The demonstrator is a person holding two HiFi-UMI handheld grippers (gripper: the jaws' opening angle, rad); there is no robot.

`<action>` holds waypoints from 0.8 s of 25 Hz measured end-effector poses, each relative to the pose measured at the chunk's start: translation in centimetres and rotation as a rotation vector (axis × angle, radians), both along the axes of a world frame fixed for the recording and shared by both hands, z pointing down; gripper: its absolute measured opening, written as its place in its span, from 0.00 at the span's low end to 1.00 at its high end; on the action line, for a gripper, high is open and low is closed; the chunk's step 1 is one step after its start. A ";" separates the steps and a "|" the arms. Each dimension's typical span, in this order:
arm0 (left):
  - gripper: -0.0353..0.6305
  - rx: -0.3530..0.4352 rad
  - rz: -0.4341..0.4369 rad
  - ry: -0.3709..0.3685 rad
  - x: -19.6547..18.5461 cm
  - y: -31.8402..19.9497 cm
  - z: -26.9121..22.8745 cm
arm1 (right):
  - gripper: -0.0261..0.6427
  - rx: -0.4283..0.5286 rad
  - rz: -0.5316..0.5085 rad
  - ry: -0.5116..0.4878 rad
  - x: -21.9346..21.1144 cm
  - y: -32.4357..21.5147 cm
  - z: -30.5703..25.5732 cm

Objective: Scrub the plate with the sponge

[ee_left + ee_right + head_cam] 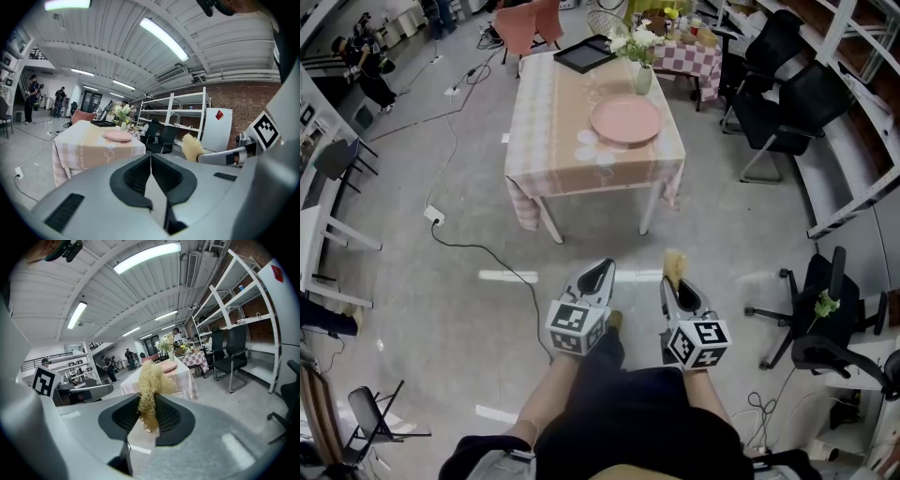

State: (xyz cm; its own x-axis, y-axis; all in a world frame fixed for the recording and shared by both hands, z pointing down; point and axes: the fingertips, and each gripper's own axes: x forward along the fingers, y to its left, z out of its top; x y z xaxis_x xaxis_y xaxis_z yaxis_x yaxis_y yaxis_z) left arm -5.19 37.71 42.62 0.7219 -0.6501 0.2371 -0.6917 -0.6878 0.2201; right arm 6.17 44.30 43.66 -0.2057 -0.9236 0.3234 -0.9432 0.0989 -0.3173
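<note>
- Looking down in the head view, the right claw at lower centre pinches the sponge, a straw-coloured tuft poking past its tips. The left claw beside it carries nothing. The pink plate lies on the desk in the upper middle, well apart from both claws, and looks bare. Behind it a vase holds white flowers. A black tray at the far edge seems empty.
- In the left gripper view, the left claw is pressed together on nothing. The plate sits left of centre, and the sponge shows at right.
- In the right gripper view, the right claw grips the sponge by its lower end, with loose fibres fanning above it. The sponge is probably light, soft and springy, so it should flatten under pressure. The plate beyond looks stiff, smooth and breakable. It may slide on the cloth, so it would best be steadied at the rim.
</note>
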 end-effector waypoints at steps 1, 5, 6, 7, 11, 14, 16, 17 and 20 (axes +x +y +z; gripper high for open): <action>0.08 0.003 0.001 0.000 0.0 -0.7 -0.1 | 0.16 0.001 0.001 -0.002 -0.1 -0.6 0.0; 0.08 -0.008 -0.004 0.002 0.1 -2.8 -0.3 | 0.16 -0.003 -0.001 -0.002 -0.1 -2.5 0.0; 0.08 -0.011 0.000 0.004 0.3 -3.3 -0.3 | 0.16 -0.004 0.003 -0.001 0.0 -2.9 -0.1; 0.08 -0.011 0.005 0.005 0.4 -3.8 -0.4 | 0.16 -0.003 0.007 -0.001 0.2 -3.5 -0.1; 0.08 -0.006 0.013 0.005 0.5 -6.0 -0.6 | 0.16 0.003 0.009 -0.001 0.2 -5.8 -0.3; 0.08 -0.004 0.018 0.010 0.6 -7.7 -0.6 | 0.16 0.009 0.010 0.002 0.3 -7.5 -0.5; 0.08 -0.001 0.019 0.013 0.6 -8.9 -0.7 | 0.16 0.012 0.011 0.004 0.4 -8.6 -0.6; 0.08 0.001 0.018 0.013 0.5 -9.5 -0.8 | 0.16 0.016 0.011 0.005 0.4 -9.2 -0.7; 0.08 0.021 0.020 0.018 0.4 -11.2 -1.3 | 0.16 0.029 0.017 0.008 0.2 -10.8 -1.0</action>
